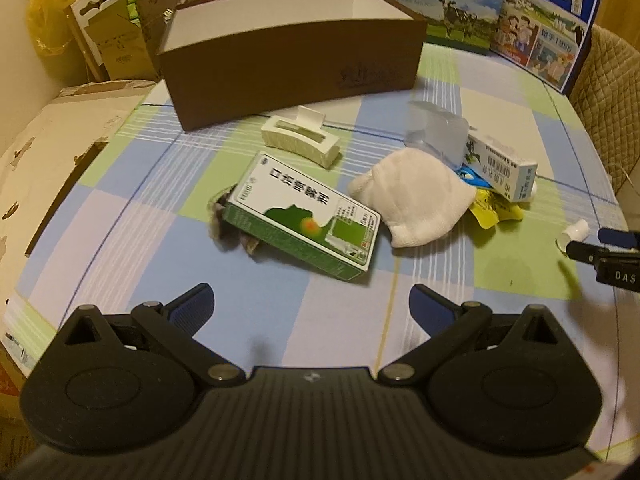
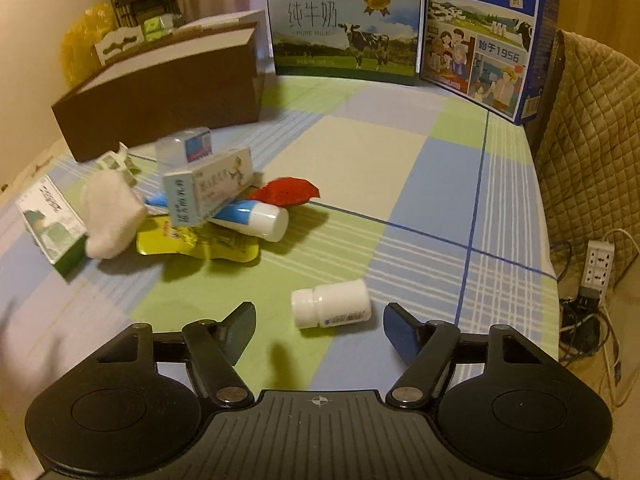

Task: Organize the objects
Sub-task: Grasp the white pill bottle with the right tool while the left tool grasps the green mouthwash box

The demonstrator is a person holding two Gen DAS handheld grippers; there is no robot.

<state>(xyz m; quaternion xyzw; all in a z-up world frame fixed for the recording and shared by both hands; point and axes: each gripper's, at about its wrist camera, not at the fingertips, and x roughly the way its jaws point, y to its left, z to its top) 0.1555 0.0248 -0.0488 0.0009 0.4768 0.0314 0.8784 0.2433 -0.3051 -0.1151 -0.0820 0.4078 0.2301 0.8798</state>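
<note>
The open box (image 1: 288, 76) stands at the far left of the table (image 2: 400, 168), with 2 milk cartons (image 2: 344, 28) to its right along the far edge. Nearer, the hair clip (image 1: 300, 142) lies just before the box, the medicine box (image 1: 304, 216) nearer still, the cloth (image 1: 416, 196) right of it. The bottle (image 2: 332, 304) lies apart, near right.

Glossy plastic bottle (image 2: 331, 304), soft cloth sock (image 1: 416, 194)
</note>
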